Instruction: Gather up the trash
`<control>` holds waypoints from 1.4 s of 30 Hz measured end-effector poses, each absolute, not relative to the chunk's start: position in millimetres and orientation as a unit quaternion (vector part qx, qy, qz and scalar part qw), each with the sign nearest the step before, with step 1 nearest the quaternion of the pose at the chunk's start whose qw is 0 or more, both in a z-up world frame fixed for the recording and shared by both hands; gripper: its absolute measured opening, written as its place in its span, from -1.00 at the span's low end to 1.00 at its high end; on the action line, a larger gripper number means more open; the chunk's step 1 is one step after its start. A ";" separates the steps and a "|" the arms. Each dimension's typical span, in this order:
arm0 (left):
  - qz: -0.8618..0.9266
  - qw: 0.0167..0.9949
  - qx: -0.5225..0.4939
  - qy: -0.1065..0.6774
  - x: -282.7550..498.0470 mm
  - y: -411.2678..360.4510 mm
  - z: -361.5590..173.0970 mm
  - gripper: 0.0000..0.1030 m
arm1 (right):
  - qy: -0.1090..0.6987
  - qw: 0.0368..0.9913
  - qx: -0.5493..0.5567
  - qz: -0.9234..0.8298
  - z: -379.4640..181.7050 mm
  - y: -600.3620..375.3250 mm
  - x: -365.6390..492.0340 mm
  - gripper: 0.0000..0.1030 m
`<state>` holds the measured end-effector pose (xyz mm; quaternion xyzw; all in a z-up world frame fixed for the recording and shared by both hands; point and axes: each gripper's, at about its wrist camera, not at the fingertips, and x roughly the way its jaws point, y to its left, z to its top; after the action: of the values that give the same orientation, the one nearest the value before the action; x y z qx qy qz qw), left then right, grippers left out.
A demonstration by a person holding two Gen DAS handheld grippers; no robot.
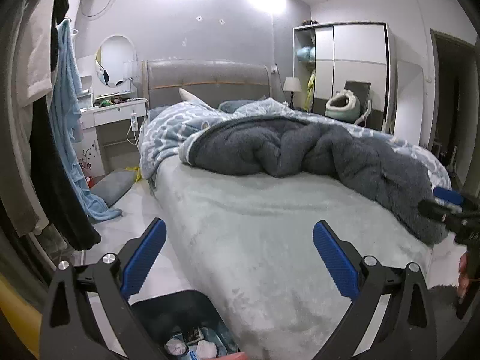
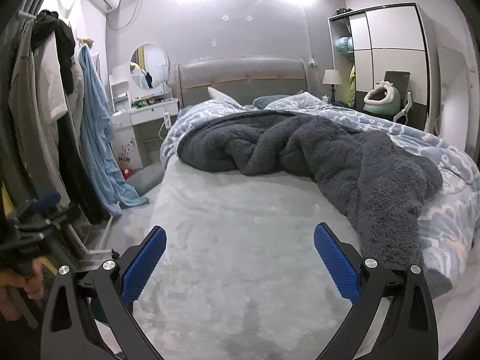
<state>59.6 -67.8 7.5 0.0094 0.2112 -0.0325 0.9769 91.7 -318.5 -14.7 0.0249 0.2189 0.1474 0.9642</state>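
Your trash (image 1: 192, 346) sits at six o'clock in the left view: crumpled tissues and wrappers inside the dark bin (image 1: 180, 303) beside the bed (image 1: 255, 225). It looks light and soft, so pinch a crumpled edge. Left gripper (image 1: 239, 259) and right gripper (image 2: 240, 259) both gape, empty.

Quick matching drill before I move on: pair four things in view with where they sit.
Things:
1. trash bin
2. lamp
3. round mirror
4. blue robe

Places:
a. hanging left of the bed
b. floor at the bed's near corner, below the left gripper
c. above the white vanity
d. right of the headboard

Pairs: 1-b, 2-d, 3-c, 4-a
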 end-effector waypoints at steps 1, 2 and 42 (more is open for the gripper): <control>-0.034 0.976 0.012 0.213 59.9 -69.7 5.4 0.94 | 0.219 0.964 0.026 0.148 -14.8 -318.6 91.6 0.93; -0.033 0.976 0.014 0.213 59.8 -70.9 4.2 0.94 | 0.217 0.964 0.036 0.151 -17.0 -322.9 94.2 0.93; -0.033 0.975 0.010 0.219 64.3 -77.5 -0.6 0.94 | 0.212 0.964 0.052 0.151 -27.5 -336.6 87.7 0.93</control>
<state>64.3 -77.5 -0.6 0.0097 0.2191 -0.0334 0.9751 87.7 -336.6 -27.5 0.0523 0.2118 0.1507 0.9642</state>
